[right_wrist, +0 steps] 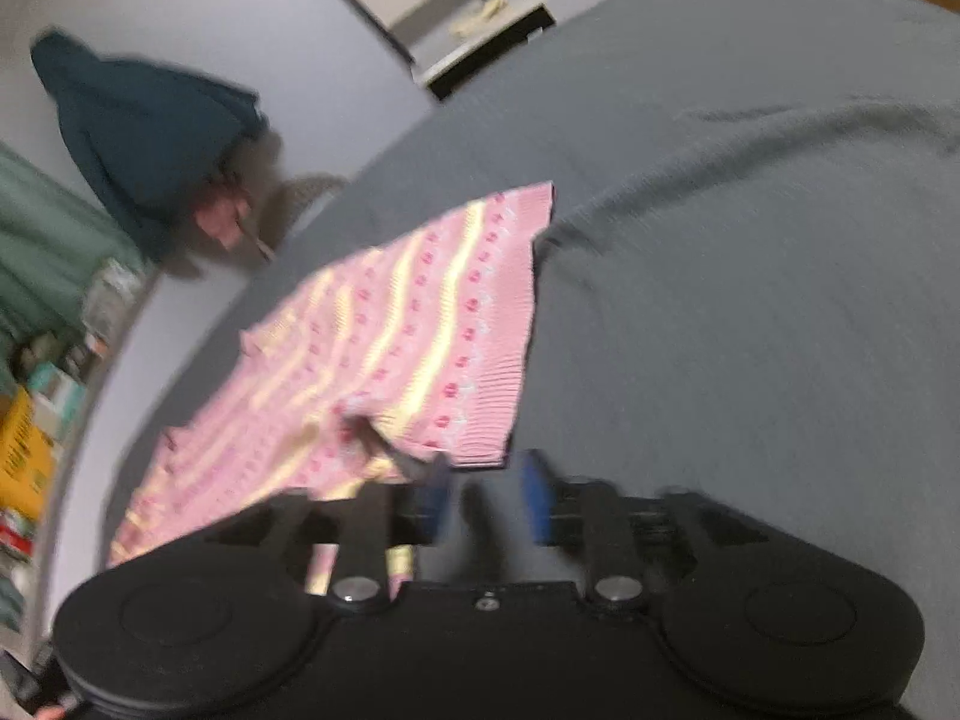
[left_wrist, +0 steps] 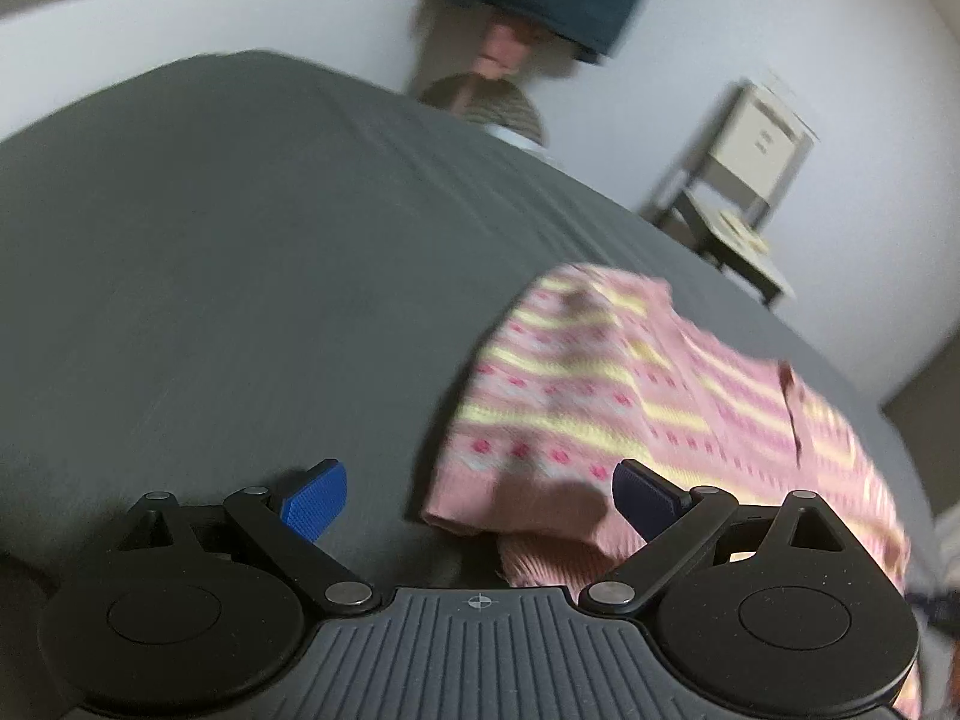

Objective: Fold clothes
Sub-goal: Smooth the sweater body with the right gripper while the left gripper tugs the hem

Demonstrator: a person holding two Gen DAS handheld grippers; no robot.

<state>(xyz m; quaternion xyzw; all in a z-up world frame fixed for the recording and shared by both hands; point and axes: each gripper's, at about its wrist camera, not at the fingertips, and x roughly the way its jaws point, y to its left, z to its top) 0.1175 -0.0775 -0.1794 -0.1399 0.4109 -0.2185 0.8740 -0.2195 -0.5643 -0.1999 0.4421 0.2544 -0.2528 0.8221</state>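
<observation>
Pink-and-yellow striped knit sweater [left_wrist: 648, 396] lies rumpled on grey sheet [left_wrist: 240, 276]; left gripper [left_wrist: 480, 498] wide apart and right gripper [right_wrist: 486, 498] narrowly parted, both empty.

You have open grey bed [left_wrist: 240, 276] left of the sweater [left_wrist: 630, 396]; a chair [left_wrist: 738, 192] stands well beyond the bed's far edge.
</observation>
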